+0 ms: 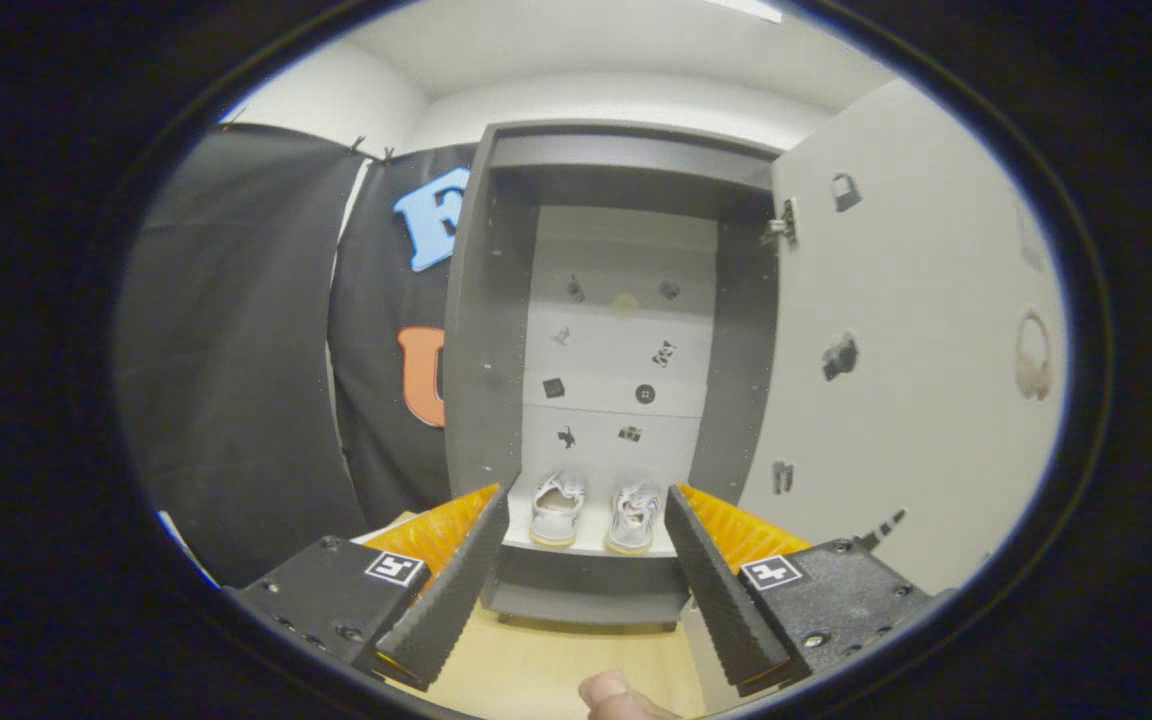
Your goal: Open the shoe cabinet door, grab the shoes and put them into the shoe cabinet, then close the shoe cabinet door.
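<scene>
The grey shoe cabinet (pixel 481 330) stands ahead with its door (pixel 916 380) swung wide to the right. Two pale shoes, the left one (pixel 557 508) and the right one (pixel 633 518), sit side by side on the cabinet's bottom shelf, heels toward me. My gripper (pixel 586 535) is open, held back from the cabinet, and the shoes show in the gap beyond its fingers. Nothing is between the fingers.
The cabinet's light back panel (pixel 621 350) carries several small dark stickers, as does the door's inner face. A wooden floor (pixel 536 670) lies below the cabinet. A fingertip (pixel 616 695) of a person's hand shows beneath the gripper. Black cloth wall (pixel 236 350) hangs left.
</scene>
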The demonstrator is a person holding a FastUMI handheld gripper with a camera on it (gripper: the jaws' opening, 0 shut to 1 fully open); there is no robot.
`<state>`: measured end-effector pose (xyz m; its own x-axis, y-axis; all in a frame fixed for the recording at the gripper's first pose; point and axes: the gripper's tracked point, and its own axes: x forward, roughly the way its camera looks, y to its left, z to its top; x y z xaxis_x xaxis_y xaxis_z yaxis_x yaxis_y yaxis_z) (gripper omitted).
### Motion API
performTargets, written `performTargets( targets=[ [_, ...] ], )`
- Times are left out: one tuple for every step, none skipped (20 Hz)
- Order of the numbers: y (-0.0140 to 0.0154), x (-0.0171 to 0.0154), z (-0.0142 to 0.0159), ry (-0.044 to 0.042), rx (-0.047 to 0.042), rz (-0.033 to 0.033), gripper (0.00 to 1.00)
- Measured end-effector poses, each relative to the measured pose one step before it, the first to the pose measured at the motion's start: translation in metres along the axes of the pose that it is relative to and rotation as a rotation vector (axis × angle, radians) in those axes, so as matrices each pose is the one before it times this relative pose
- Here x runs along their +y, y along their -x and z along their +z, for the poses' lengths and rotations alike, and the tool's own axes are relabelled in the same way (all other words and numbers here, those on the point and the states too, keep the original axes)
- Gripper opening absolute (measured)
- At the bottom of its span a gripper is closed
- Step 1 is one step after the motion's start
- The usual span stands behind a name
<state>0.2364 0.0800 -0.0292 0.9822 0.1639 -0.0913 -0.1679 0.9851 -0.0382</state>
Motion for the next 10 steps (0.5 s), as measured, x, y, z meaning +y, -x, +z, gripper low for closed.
performTargets(
  targets=[
    [0.01503, -0.00004, 0.00776, -0.01521, -0.01028, -0.01576, 1.0],
    [0.01497, -0.00108, 0.01087, -0.00808, -0.01667, -0.011, 1.0],
    [0.01447, 0.0005, 0.01086, -0.00152, -0.01344, -0.00835, 1.0],
    [0.01533, -0.00093, 0.00808, -0.00598, -0.00888, -0.01713, 1.0],
    [0.01568, -0.00215, 0.00824, -0.01333, -0.00298, -0.02015, 1.0],
    [0.01608, -0.00001, 0.00761, -0.01591, -0.00532, -0.01597, 1.0],
    [0.01765, -0.00008, 0.00953, -0.01664, -0.01366, -0.00907, 1.0],
    [0.01485, -0.0016, 0.00737, -0.00942, -0.01015, -0.01267, 1.0],
    [0.01612, -0.00253, 0.00475, -0.00975, -0.00637, -0.01293, 1.0],
    [0.01369, -0.00148, 0.00364, -0.01674, -0.01197, -0.00147, 1.0]
  ],
)
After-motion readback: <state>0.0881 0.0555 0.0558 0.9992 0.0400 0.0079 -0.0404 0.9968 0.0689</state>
